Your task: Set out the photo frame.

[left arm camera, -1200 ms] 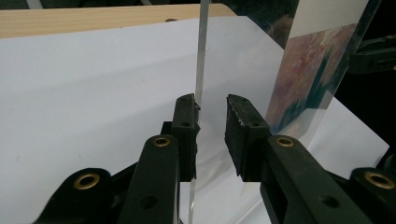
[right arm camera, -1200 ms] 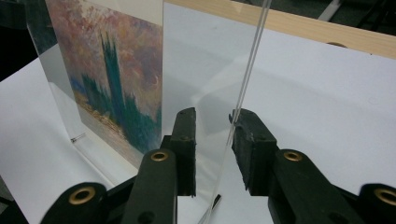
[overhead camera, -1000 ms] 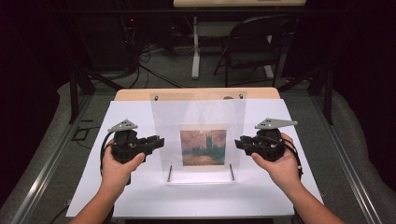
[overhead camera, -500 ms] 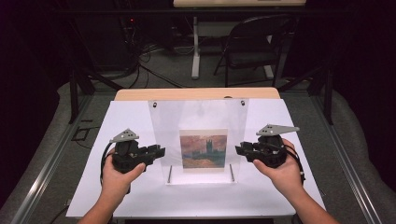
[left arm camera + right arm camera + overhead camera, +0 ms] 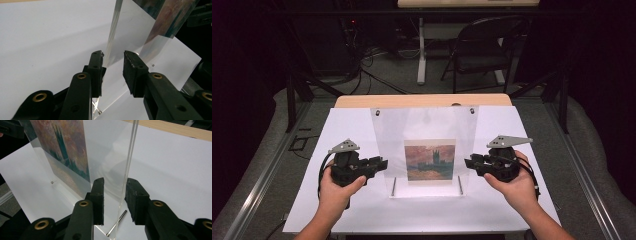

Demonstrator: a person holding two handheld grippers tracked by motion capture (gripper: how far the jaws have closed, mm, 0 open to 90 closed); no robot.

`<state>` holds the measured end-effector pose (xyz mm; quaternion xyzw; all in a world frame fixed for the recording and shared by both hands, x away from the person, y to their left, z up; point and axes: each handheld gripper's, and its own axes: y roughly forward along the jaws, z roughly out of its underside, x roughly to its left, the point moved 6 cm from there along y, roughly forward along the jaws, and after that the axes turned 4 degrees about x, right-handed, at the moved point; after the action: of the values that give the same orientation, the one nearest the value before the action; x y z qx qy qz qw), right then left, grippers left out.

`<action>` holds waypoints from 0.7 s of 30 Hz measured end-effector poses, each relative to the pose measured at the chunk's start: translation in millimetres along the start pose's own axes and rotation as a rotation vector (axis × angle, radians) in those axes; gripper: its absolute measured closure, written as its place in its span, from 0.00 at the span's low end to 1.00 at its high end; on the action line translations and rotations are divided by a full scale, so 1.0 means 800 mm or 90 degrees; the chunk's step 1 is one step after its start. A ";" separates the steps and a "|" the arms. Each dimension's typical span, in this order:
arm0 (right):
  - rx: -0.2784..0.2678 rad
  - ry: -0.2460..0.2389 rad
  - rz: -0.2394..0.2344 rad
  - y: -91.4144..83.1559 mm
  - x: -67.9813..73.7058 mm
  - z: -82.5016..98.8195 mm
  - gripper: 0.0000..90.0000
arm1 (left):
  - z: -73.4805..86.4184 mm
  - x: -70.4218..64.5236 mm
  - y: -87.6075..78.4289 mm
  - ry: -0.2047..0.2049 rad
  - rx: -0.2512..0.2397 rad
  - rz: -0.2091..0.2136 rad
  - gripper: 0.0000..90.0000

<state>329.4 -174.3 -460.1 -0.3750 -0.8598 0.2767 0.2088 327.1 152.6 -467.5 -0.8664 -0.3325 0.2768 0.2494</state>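
Two forearms are seen entering from the bottom of the high view. At lower left, the left hand (image 5: 337,192) is wrapped around the left tool (image 5: 382,163), which is levelled toward frame centre; at lower right, the right hand (image 5: 512,182) holds the right tool (image 5: 468,162) turned inward. Each black tool is topped by a grey three-cornered plate. In both gripper views the jaws are seen parted, straddling a side edge of the clear acrylic frame (image 5: 424,125) without being clamped on it. The frame stands upright at mid-frame on the white worktop (image 5: 352,125). A painted picture (image 5: 429,159) of towers in orange and teal is held inside. No readable writing is seen. A folding chair (image 5: 484,47) stands at upper right.
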 end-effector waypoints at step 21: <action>0.029 -0.009 0.008 -0.012 -0.007 0.012 0.65 | 0.007 0.007 -0.018 0.017 0.020 -0.053 0.61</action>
<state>322.5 -187.4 -462.3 -0.3738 -0.8523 0.3002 0.2090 320.7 167.7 -464.5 -0.8515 -0.3602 0.2597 0.2787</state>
